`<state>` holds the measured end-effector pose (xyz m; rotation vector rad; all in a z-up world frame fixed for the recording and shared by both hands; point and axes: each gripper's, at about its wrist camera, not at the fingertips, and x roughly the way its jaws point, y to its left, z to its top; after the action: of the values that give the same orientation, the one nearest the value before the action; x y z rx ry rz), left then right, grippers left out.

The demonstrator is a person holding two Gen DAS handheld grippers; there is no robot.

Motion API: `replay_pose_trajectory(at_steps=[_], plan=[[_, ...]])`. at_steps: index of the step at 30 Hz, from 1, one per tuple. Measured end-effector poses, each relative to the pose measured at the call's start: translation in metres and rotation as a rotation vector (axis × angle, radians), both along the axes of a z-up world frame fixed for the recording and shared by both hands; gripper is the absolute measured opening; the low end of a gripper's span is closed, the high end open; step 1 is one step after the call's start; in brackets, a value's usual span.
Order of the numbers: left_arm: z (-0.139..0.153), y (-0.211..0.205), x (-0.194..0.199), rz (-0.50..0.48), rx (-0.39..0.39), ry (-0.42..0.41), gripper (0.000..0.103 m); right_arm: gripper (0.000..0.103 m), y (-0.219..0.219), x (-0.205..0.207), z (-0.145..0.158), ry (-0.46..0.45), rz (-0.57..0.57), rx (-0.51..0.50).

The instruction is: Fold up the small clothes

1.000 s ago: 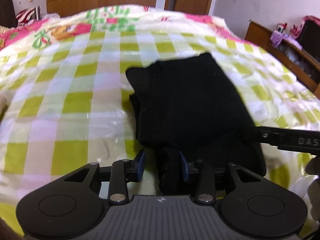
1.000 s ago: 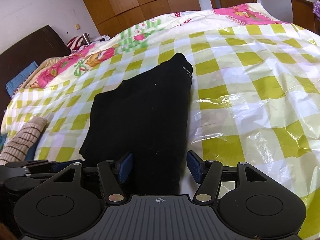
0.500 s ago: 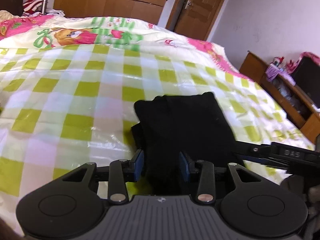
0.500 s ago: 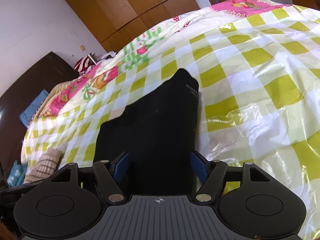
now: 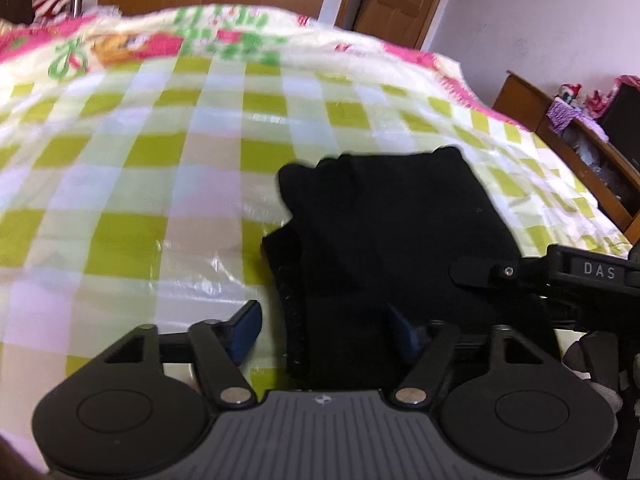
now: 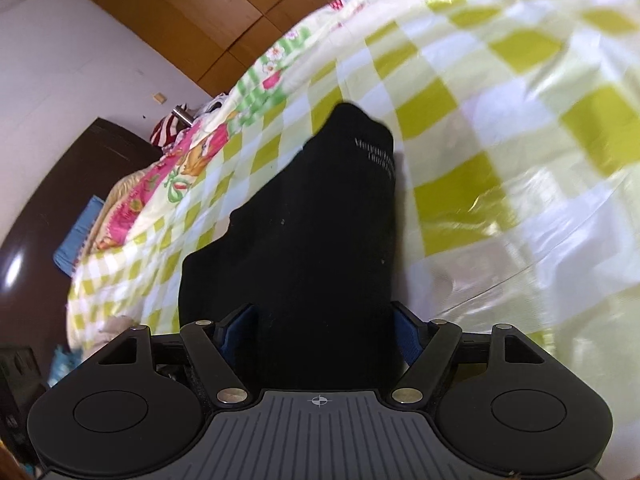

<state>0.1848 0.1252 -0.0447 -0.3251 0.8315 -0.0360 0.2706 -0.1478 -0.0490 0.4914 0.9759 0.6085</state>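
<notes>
The soft, limp black garment [image 5: 392, 232] is best pinched at its near edge; the left tool [image 5: 320, 328] is opening over it, the right tool [image 6: 320, 336] spread wide.

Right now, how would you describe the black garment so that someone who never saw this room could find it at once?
Look at the bed, covered by a shiny sheet checked in lime green and white. Near its front edge lies the black garment, folded flat. It is the only dark, plain thing on that bright sheet, and small white lettering marks its far end.
</notes>
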Motion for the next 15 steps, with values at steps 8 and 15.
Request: replay_pose_trajectory(at_steps=[8,15], plan=[[0.006,-0.029,0.021,-0.062,-0.087,-0.013,0.064,0.052,-0.015,0.008,0.014,0.007,-0.007,-0.039],[0.016,-0.083,0.082,-0.15,-0.115,-0.067,0.063,0.052,-0.07,0.044,0.034,-0.035,-0.111,-0.086]])
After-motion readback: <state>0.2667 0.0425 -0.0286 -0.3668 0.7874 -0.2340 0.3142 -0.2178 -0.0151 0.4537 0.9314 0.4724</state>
